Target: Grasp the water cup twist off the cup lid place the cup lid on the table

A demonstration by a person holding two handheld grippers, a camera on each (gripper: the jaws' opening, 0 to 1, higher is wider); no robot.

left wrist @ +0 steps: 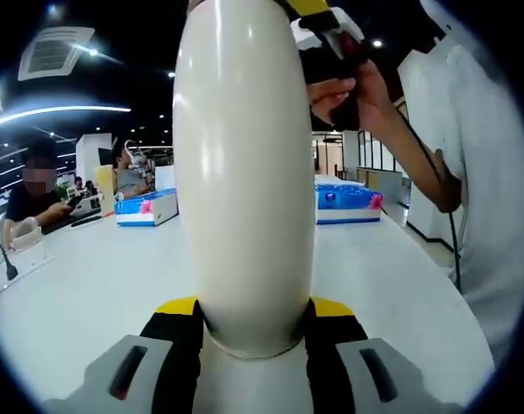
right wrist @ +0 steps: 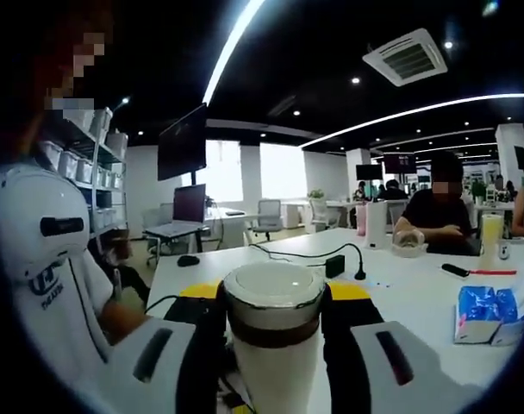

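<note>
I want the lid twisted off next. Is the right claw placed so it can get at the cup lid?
Probably yes. The right claw already sits around the top of the water cup, with the cup lid between its jaws and nothing in the way, while the left claw grips the body.

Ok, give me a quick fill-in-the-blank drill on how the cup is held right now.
1. The left gripper is shut on the white ____ of the water cup.
2. The right gripper is shut on the cup's ____.
3. The cup lid sits above a ____ band.

Missing: body; lid; brown
</note>
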